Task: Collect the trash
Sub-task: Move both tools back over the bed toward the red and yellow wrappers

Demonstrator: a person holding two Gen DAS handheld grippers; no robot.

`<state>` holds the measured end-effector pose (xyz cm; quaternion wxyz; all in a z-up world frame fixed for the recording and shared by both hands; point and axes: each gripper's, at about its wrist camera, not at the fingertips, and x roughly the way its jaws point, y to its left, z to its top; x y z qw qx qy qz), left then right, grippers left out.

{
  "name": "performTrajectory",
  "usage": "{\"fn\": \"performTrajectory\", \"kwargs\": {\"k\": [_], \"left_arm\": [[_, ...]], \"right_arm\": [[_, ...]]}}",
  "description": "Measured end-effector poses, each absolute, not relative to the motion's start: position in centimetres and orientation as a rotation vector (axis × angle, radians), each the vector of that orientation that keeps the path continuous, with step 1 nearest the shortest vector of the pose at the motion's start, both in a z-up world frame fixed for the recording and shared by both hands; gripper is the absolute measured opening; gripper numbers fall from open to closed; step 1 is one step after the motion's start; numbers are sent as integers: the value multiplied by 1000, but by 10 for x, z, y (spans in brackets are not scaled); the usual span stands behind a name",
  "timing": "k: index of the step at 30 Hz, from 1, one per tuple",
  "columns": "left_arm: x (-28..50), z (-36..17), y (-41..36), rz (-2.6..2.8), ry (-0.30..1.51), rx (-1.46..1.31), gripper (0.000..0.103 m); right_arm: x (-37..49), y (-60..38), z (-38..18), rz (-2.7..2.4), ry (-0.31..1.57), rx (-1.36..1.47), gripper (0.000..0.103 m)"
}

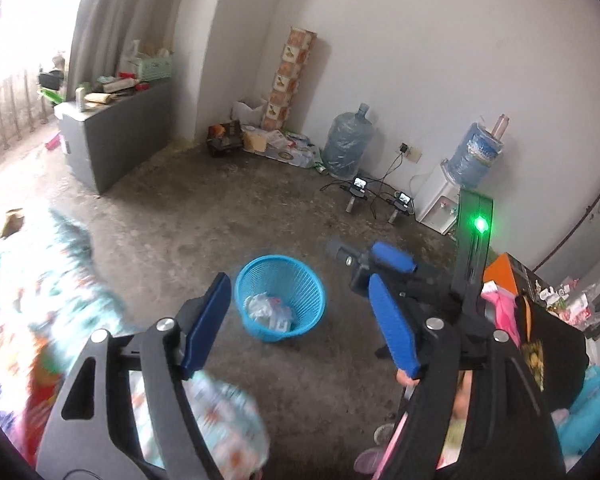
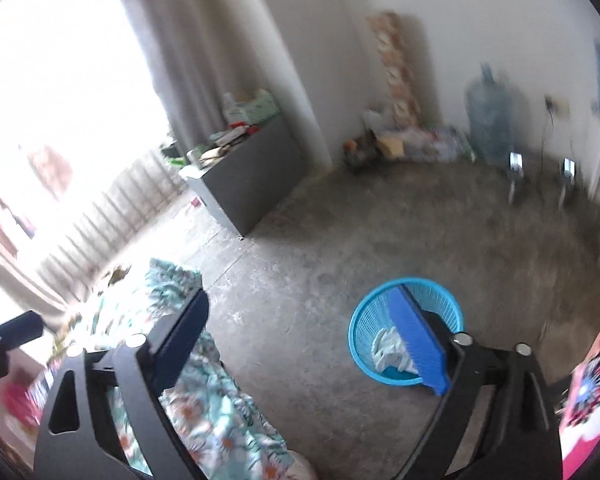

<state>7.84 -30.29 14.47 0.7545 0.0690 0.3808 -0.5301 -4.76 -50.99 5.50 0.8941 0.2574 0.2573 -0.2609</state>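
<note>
- Left tool [image 1: 300,324]: blue pads spread wide, nothing between them; grey concrete floor [image 1: 172,248] shows through the gap.
- Right tool [image 2: 304,340]: pads set far apart, empty. In the left wrist view it shows at right, near, with a green light on its body.
- Floral bedding [image 2: 204,420], teal with white and orange flowers, lies at near left under both tools; blurred.
- A person's sleeve or garment, pink and patterned, at the near right edge of the right wrist view; too blurred to say more.
- Blue mesh wastebasket [image 1: 280,296] stands upright on the floor just beyond the pads, centre of the left wrist view, right of centre in the right wrist view. The right tool's right pad overlaps its rim in that view.
- Trash [image 1: 268,310]: crumpled white paper or plastic lies inside the wastebasket, at the bottom.
- Mid-distance left: grey cabinet [image 1: 100,140] with clutter on top, beside a curtain and a bright window.
- Far wall: tall patterned box [image 1: 288,76] standing in the corner, cartons at its foot, a blue water jug [image 1: 348,140] on the floor, two small cameras on stands, a water dispenser [image 1: 440,200] with a bottle on top at far right.
</note>
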Motion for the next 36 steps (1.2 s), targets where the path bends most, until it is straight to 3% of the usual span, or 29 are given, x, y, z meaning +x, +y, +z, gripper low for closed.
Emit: {"fn": "performTrajectory", "kwargs": {"k": [10, 18, 25, 36], "left_arm": [[94, 171, -71, -901, 672, -2, 75], [120, 148, 109, -524, 668, -235, 76], [135, 105, 166, -403, 685, -270, 76], [172, 38, 136, -404, 680, -47, 76]], "right_arm": [[-23, -358, 124, -464, 526, 145, 97], [0, -268, 128, -242, 431, 67, 97], [21, -221, 112, 21, 453, 245, 97], [72, -219, 117, 202, 611, 400, 97]]}}
